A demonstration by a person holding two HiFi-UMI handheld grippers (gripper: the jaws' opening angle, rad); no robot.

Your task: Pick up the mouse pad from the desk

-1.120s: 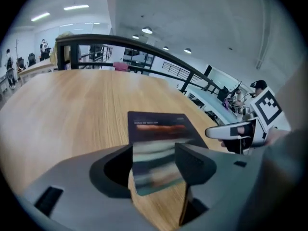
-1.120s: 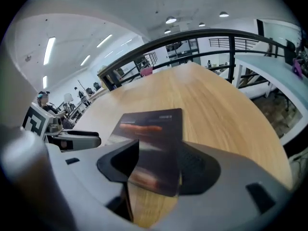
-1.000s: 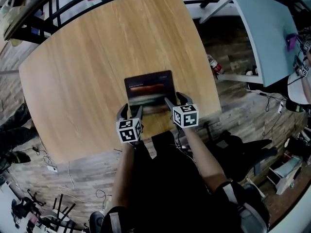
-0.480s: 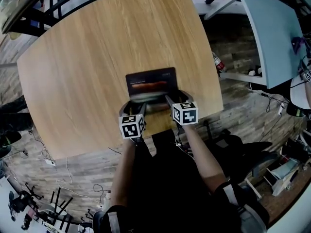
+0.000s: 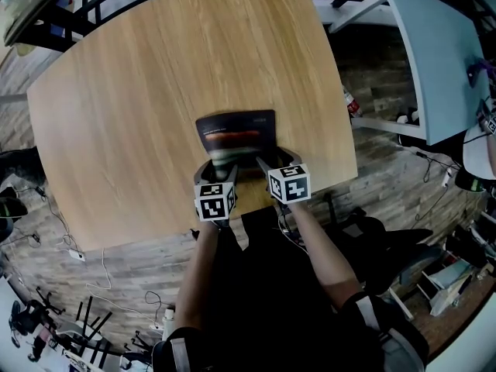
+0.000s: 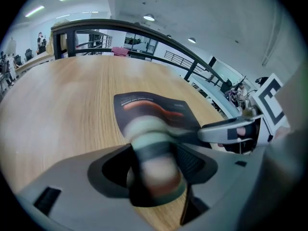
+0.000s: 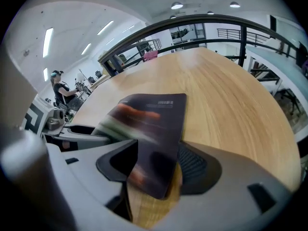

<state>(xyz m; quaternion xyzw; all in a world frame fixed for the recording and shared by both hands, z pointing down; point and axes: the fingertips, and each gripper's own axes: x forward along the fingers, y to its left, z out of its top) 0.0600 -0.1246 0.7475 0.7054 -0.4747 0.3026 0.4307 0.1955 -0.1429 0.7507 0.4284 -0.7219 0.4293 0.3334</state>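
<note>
The mouse pad (image 5: pixel 236 136) is a dark rectangle with a red and white streak, lying near the front edge of the wooden desk (image 5: pixel 139 91). My left gripper (image 5: pixel 219 169) is shut on its near left part, my right gripper (image 5: pixel 270 161) on its near right corner. In the left gripper view the pad (image 6: pixel 154 109) curls up, blurred, between the jaws of the left gripper (image 6: pixel 154 172), with the right gripper (image 6: pixel 236 131) beside it. In the right gripper view the pad (image 7: pixel 156 124) rises off the wood into the right gripper (image 7: pixel 154 170).
A light blue table (image 5: pixel 434 53) stands to the right, with a bottle (image 5: pixel 350 105) on the floor between it and the desk. A black railing (image 6: pixel 159 32) runs past the desk's far edge. A pink object (image 6: pixel 121 52) sits at that far edge. Cables (image 5: pixel 108 273) lie on the floor.
The pad's near edge has come up off the desk and bends between the jaws. Both grippers have drawn a little closer together.
</note>
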